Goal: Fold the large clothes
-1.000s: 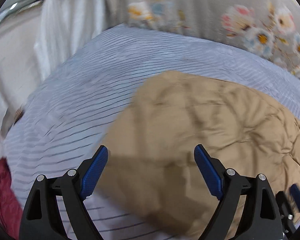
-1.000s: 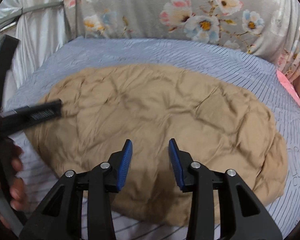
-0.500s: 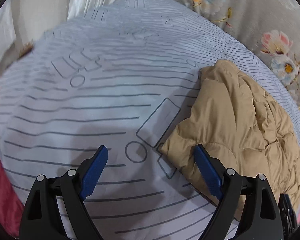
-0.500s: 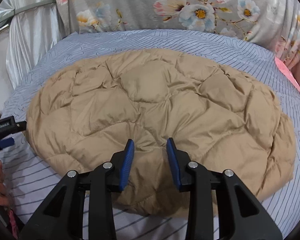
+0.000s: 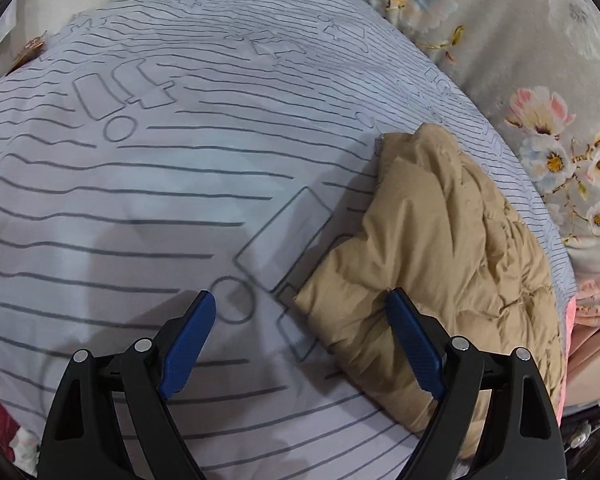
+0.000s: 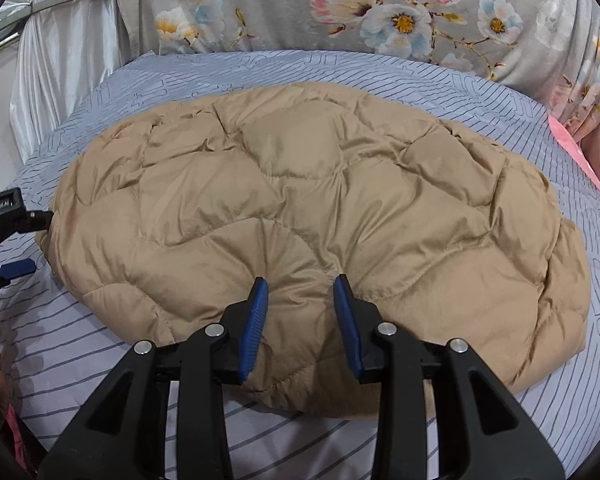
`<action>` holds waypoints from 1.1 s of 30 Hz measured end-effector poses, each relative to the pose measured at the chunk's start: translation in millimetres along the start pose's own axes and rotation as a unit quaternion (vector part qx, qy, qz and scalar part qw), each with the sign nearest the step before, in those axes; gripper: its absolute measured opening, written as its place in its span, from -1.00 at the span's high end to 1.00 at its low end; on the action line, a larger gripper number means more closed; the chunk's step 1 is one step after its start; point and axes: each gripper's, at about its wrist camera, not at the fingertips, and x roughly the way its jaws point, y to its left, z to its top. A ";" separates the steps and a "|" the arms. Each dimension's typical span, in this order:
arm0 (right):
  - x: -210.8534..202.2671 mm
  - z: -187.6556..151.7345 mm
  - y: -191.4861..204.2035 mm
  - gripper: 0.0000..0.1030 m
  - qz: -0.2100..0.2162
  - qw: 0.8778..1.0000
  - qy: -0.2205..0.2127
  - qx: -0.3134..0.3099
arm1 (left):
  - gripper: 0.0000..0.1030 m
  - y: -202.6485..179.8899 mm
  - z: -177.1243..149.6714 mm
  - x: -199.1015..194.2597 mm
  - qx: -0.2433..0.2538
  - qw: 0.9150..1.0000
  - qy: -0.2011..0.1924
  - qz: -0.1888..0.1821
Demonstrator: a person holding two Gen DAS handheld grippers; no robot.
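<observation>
While the tan quilted jacket [image 6: 312,216] lies spread flat on the striped bedsheet [image 6: 380,76], the right gripper [image 6: 301,322] hangs above its near edge at six o'clock, jaws partly apart, gripping nothing. At nine o'clock in that view, the left gripper [image 5: 300,344] sits at the jacket's end, jaws wide and empty, one blue pad [image 5: 414,348] over tan fabric, floral cloth [image 6: 340,4] beyond at twelve o'clock

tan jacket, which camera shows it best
The right wrist view: the whole quilted tan jacket lies spread on the striped sheet, every edge visible. The left wrist view catches only one end of it, foreshortened along the right side, partly behind that tool's finger.
</observation>
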 end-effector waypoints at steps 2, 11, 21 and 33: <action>1.8 0.1 -0.8 0.35 0.002 1.000 0.001 0.002 | -0.67 -4.1 1.1 3.4 -0.009 1.000 0.003 -0.014; 5.5 -1.2 -3.7 0.35 0.012 1.000 0.003 0.005 | -0.12 -38.8 -1.7 13.9 0.020 0.999 0.009 -0.039; -25.3 11.1 -21.8 0.64 0.028 0.999 -0.004 0.034 | 0.81 -76.7 2.1 -67.3 0.097 0.990 -0.063 -0.078; 10.6 1.4 -14.5 0.67 0.106 0.993 0.028 0.041 | 0.84 -171.5 -37.6 -151.3 0.237 0.953 -0.166 -0.088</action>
